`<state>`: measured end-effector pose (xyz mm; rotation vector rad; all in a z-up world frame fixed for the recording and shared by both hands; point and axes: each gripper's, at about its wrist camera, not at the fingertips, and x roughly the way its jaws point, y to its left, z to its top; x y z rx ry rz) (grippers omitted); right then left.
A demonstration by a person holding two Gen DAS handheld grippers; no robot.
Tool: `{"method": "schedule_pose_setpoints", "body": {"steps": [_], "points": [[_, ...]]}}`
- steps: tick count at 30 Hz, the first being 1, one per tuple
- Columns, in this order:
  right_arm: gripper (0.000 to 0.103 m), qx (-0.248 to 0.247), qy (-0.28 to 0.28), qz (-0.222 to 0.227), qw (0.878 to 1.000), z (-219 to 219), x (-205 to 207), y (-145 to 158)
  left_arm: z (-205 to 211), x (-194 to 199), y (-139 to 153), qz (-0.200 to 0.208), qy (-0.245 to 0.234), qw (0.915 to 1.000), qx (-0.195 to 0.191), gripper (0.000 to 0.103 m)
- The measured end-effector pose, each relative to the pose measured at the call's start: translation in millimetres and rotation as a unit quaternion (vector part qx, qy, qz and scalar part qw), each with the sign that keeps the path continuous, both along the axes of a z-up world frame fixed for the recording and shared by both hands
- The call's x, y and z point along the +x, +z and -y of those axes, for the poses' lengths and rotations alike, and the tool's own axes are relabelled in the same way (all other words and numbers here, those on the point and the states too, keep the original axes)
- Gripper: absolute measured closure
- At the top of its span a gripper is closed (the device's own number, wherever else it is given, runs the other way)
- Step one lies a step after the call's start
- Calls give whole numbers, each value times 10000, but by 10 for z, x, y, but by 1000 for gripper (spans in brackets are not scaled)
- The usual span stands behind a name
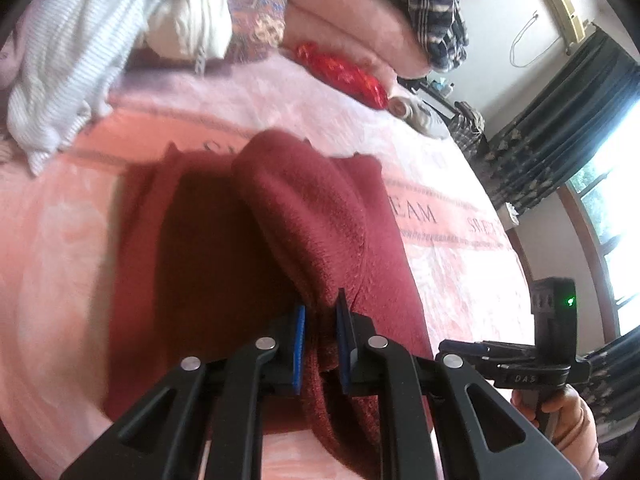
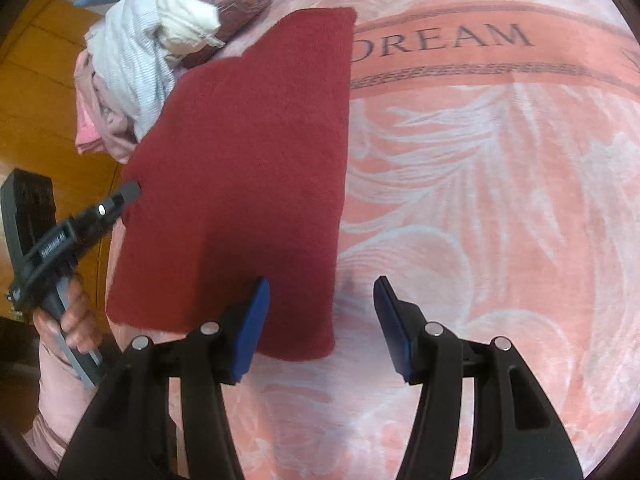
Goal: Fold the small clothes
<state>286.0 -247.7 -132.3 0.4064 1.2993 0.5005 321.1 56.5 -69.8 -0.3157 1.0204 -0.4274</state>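
A dark red knit garment (image 1: 304,216) lies on a pink blanket (image 1: 460,264) on a bed. My left gripper (image 1: 321,312) is shut on a raised fold of the red garment and lifts it off the bed. In the right wrist view the garment (image 2: 248,168) lies folded in a long panel, and the left gripper (image 2: 124,194) touches its left edge. My right gripper (image 2: 322,304) is open and empty, hovering over the garment's near right corner and the blanket (image 2: 480,200). It also shows in the left wrist view (image 1: 444,346), at the garment's right side.
A heap of white ribbed clothes (image 1: 80,48) and patterned fabric lies at the bed's far left. Folded pink bedding (image 1: 352,20), a plaid cloth (image 1: 432,4) and a red item (image 1: 344,72) sit at the back. Wooden floor (image 2: 36,92) is left of the bed. Curtains (image 1: 560,120) hang at right.
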Motion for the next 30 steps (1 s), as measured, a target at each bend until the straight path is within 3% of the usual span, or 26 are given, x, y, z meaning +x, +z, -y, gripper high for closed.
{"method": "schedule_pose_setpoints", "body": {"steps": [12, 17, 20, 24, 26, 30], "points": [[48, 96, 452, -74, 9989, -311, -55, -139, -819, -46, 103, 239, 277, 9992, 162, 90], [48, 51, 518, -175, 9985, -412, -36, -238, -1043, 45, -258, -56, 523, 9979, 370, 89], [48, -88, 520, -172, 9985, -463, -38, -270, -1095, 116, -643, -535, 652, 9960, 280, 88], [48, -127, 513, -179, 9984, -457, -44, -245, -1137, 71, -749, -558, 853, 9948, 13, 85], [42, -45, 482, -152, 9987, -430, -37, -200, -1201, 19, -707, -647, 984, 9930, -40, 71], [30, 382, 462, -152, 9981, -381, -95, -131, -1306, -246, -510, -612, 1087, 9921, -118, 55]]}}
